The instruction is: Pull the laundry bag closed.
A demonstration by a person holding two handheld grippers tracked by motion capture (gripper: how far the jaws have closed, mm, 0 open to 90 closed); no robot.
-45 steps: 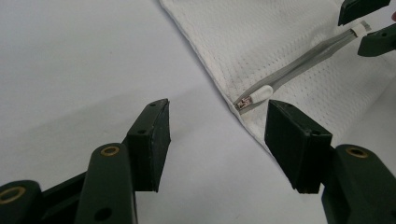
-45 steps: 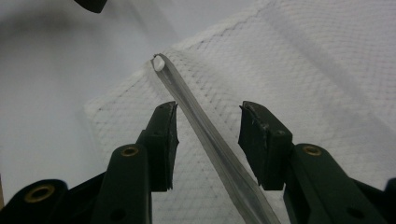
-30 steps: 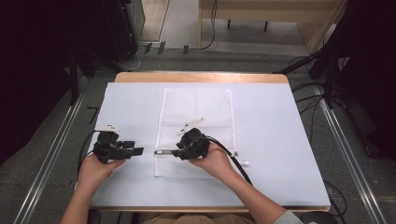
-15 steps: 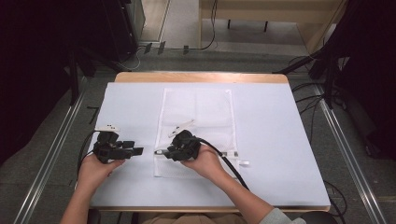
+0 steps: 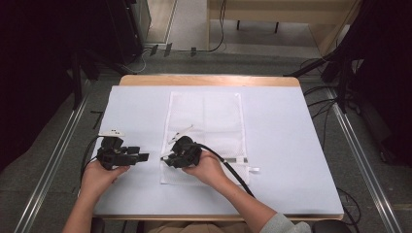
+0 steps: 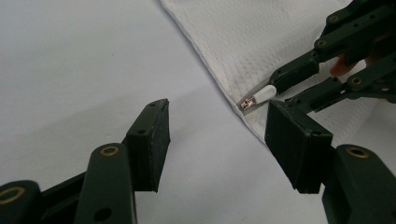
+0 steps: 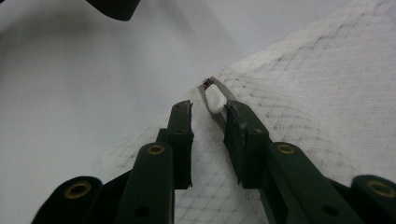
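Observation:
A white mesh bag [image 5: 206,121] lies flat in the middle of the table. Its zipper pull [image 7: 214,99], a white tab with a metal end, sits at the bag's near-left edge. My right gripper [image 5: 165,158] is low over that edge. Its jaws have just been closing, and they stand open by a narrow gap around the pull, which rests against one pad [image 7: 233,126]. The left gripper view shows the pull [image 6: 256,98] poking out of the right gripper [image 6: 280,91]. My left gripper [image 5: 145,156] rests on the mat left of the bag, open and empty, pointing at the pull.
A pale mat [image 5: 291,145] covers the table, with a wooden edge [image 5: 209,80] at the back. The right gripper's black cable [image 5: 231,172] trails across the bag's near corner. Dark stands and floor cables surround the table.
My right gripper has slid left along the bag to its left edge, and its jaws have narrowed around the zipper pull. The left gripper has stayed put.

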